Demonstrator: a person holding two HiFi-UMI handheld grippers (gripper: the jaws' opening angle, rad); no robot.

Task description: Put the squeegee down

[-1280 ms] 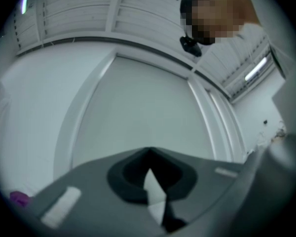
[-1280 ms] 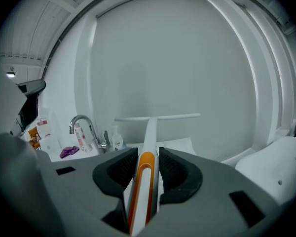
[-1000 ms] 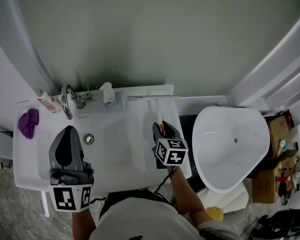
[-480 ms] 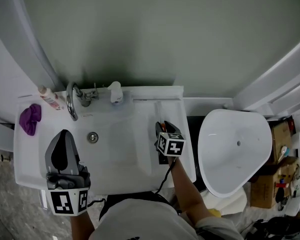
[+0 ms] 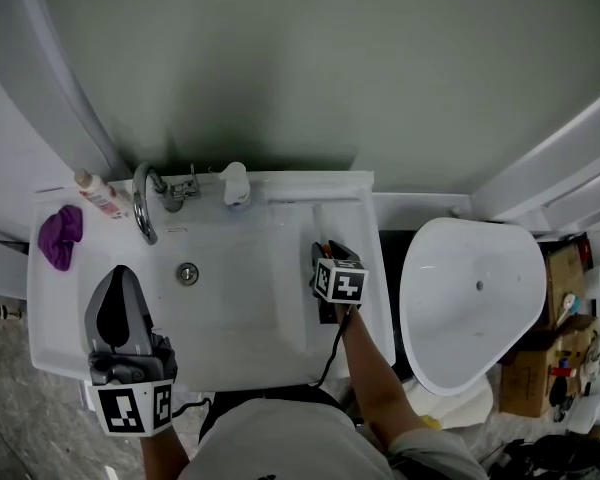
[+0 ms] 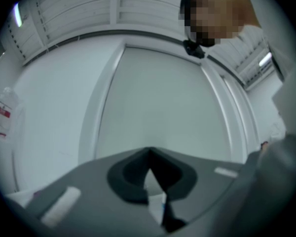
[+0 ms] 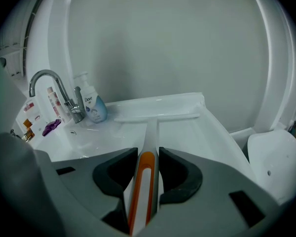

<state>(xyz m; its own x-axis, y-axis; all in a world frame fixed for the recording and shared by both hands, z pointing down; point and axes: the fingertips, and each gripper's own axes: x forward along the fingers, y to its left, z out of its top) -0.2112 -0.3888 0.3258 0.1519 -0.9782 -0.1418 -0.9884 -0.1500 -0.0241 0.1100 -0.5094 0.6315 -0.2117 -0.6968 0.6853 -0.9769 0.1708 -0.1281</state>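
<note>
The squeegee [image 7: 152, 132] has a white handle with an orange stripe, and its long white blade lies across the back of the sink's right ledge [image 5: 372, 298]. My right gripper [image 7: 148, 154] is shut on that handle, both pads pressing its sides. In the head view the right gripper [image 5: 326, 251] sits low over the right ledge, and the squeegee [image 5: 318, 223] runs away from it toward the wall. My left gripper [image 5: 120, 276] hovers over the sink's front left, shut and empty. In the left gripper view its jaws [image 6: 148, 151] meet at the tip, facing the wall.
A chrome faucet [image 5: 143, 203] and a soap dispenser [image 5: 236, 183] stand at the back of the white sink. A small bottle [image 5: 98, 196] and a purple cloth [image 5: 60, 236] lie at the far left. A toilet [image 5: 475, 298] stands right of the sink, with boxes [image 5: 560, 268] beyond it.
My right gripper has sunk toward the sink's right ledge with the squeegee in it. The left gripper has drawn back toward the sink's front edge.
</note>
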